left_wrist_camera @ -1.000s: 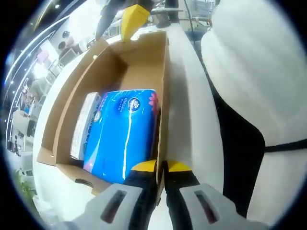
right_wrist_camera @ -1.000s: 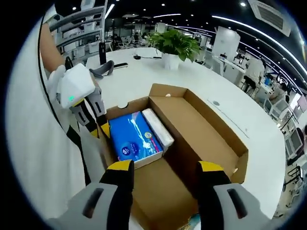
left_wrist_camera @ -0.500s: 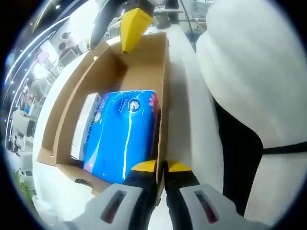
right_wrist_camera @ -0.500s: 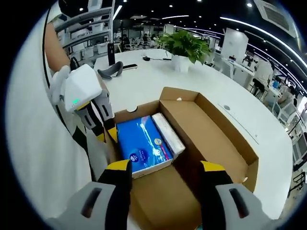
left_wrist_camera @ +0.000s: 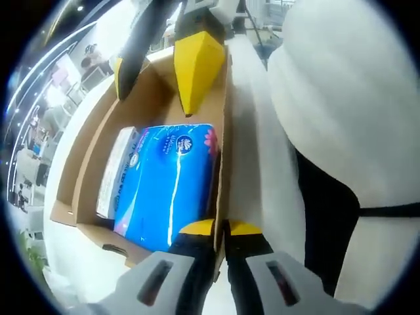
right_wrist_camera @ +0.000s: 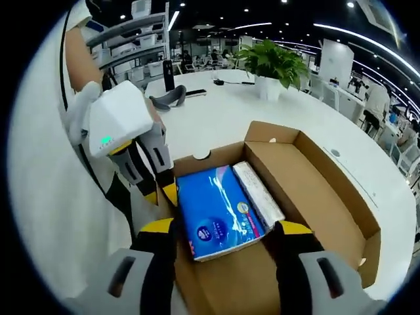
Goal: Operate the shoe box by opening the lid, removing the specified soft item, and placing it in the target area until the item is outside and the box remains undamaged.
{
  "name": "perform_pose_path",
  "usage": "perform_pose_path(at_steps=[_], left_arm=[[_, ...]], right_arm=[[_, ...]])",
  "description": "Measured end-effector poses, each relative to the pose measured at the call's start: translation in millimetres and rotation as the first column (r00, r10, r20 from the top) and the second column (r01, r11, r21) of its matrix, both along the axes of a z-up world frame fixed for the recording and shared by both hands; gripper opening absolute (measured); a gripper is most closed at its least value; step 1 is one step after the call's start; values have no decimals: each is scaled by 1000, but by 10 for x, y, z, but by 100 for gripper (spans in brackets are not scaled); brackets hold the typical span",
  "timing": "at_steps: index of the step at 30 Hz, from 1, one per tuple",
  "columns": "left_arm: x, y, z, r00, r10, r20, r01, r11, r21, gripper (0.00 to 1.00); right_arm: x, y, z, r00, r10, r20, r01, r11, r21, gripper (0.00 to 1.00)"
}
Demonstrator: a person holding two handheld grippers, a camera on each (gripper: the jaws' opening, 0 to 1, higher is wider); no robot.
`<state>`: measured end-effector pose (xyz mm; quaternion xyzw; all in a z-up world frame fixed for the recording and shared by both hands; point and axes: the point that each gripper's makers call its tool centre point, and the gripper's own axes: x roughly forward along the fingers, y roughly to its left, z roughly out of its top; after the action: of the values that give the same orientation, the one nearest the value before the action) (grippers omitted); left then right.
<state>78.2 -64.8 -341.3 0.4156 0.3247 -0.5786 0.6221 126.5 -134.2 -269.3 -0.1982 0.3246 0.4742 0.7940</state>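
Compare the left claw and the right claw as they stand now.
The left claw is shut on the box wall, its tips pinched together over the edge; the right claw is open, jaws spread either side of the blue pack. The left grips cardboard; the right holds nothing yet. Both have yellow tips on grey bodies.

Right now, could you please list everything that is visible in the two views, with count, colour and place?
Open brown cardboard shoe box: one, brown, on the white table.
Blue plastic-wrapped soft tissue pack: one, blue, inside the box at its near end.
White flat package: one, white, inside the box beside the blue pack.
White round table: one, white, under the box.
Green potted plant: one, green in a white pot, far on the table.
Left gripper: one, grey with yellow tips, shut on the box wall.
Right gripper: one, open, jaws either side of the blue pack.
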Motion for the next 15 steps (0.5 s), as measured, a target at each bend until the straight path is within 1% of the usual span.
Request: perform_pose_path(at_steps=[2,4,9,11,15], left_arm=[[-9,0,-4,1000,-16,15,15,1000,2,5],[-2,-1,2,1000,-8,13,8,1000,-6,5],[-2,-5,6,1000,-11,9,11,1000,-8,5],[-3,-7,8,1000,-10,6,11,1000,-9,5],[-4,-11,23,1000,-7,-13,6,1000,-27,5]], right_arm=[[-17,30,-44,1000,4,-10,-4,1000,2,61],[-37,43,-104,1000,20,-13,-20,1000,-18,61],[-75,123,-207,999,49,-21,-50,998,-26,60],[-87,144,-224,998,49,-29,-49,999,-22,60],[-70,195,-215,999,37,-26,-37,999,-1,60]])
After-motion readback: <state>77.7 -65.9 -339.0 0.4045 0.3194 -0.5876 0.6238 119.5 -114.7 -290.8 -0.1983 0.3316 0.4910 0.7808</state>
